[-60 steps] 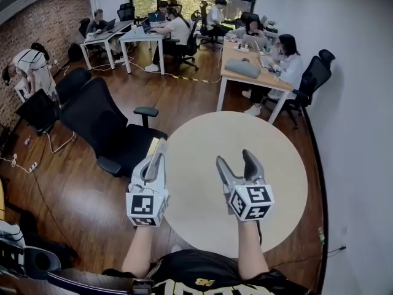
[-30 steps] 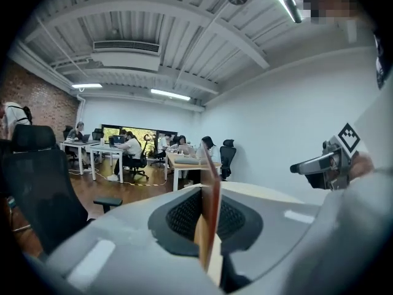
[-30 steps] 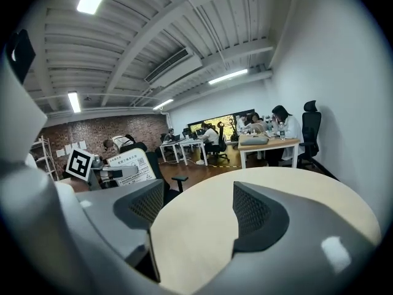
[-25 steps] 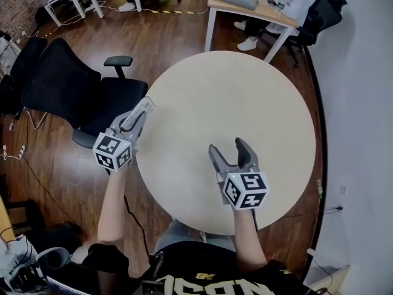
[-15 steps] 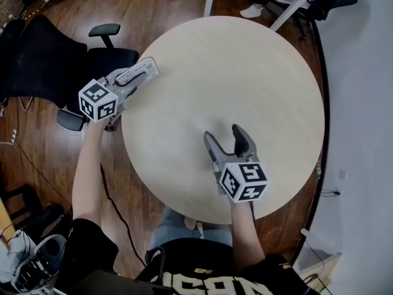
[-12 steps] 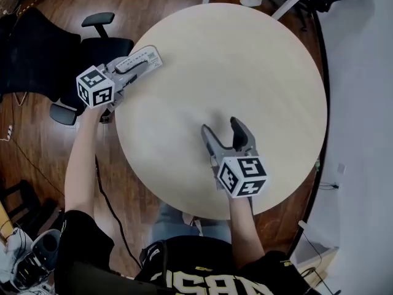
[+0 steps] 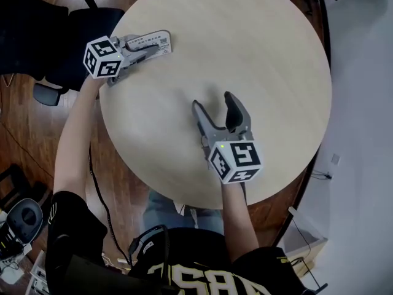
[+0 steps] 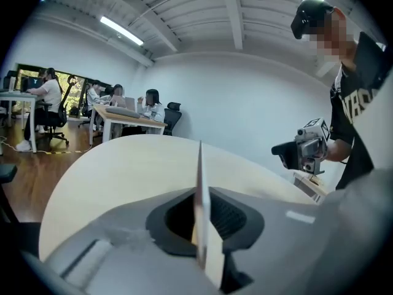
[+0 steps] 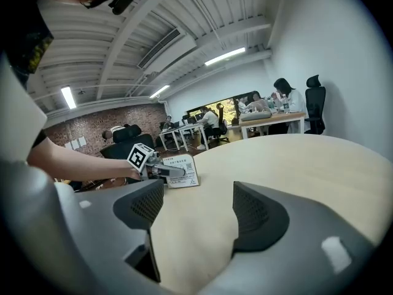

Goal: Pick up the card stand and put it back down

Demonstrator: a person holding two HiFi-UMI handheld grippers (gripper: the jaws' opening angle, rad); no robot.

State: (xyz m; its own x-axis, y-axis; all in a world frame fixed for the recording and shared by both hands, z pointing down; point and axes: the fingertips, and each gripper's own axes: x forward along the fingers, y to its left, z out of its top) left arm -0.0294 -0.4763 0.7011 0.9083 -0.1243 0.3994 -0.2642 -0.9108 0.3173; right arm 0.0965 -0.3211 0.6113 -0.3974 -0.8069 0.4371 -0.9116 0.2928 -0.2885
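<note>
The card stand (image 7: 155, 41), a thin white printed card, is clamped in my left gripper (image 7: 147, 49) over the far left part of the round beige table (image 7: 270, 54). In the left gripper view the card stand (image 8: 199, 165) stands edge-on between the shut pads of the left gripper (image 8: 199, 226). From the right gripper view the card stand (image 9: 182, 169) has its lower edge at the tabletop; whether it touches I cannot tell. My right gripper (image 7: 214, 103) hovers over the table's near middle, open and holding nothing, as its own view of the right gripper (image 9: 196, 211) confirms.
A black office chair (image 7: 37, 17) stands on the wooden floor just left of the table. Desks with seated people (image 8: 116, 106) lie far behind. A white wall runs close along the table's right side.
My left gripper has come down and inward with the card stand, from beside the table's left edge to over its top. The right gripper sank a little. The head view has tilted further down.
</note>
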